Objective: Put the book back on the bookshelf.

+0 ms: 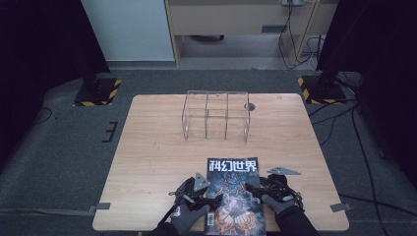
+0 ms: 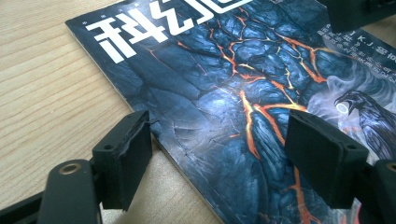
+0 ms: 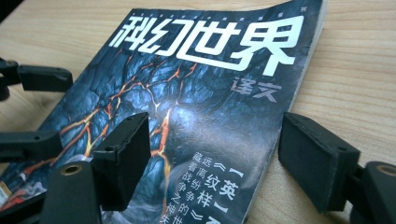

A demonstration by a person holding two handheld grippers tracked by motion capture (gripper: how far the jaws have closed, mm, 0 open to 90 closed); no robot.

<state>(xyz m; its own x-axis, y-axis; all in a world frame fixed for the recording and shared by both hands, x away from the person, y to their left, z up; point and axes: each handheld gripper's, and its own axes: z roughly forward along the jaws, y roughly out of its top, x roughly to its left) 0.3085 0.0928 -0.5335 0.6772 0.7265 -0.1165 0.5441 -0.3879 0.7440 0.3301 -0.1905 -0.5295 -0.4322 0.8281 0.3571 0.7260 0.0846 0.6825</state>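
A magazine (image 1: pixel 235 196) with a dark blue cracked-lava cover and large white characters lies flat near the table's front edge. My left gripper (image 1: pixel 204 189) sits at its left edge, jaws open. In the left gripper view (image 2: pixel 223 158) one jaw is over the wood by the spine and the other over the cover (image 2: pixel 224 84). My right gripper (image 1: pixel 256 187) sits at the right edge, also open. In the right gripper view (image 3: pixel 219 161) it straddles that edge of the magazine (image 3: pixel 201 93). The left gripper's fingers (image 3: pixel 42 77) show at the far side. Gloved hands hold both.
A clear acrylic organizer (image 1: pixel 216 115) with several compartments stands on the far half of the wooden table (image 1: pixel 152 147). A small round hole (image 1: pixel 249 106) lies beside it. Black stands with striped bases (image 1: pixel 97 91) flank the table on the floor.
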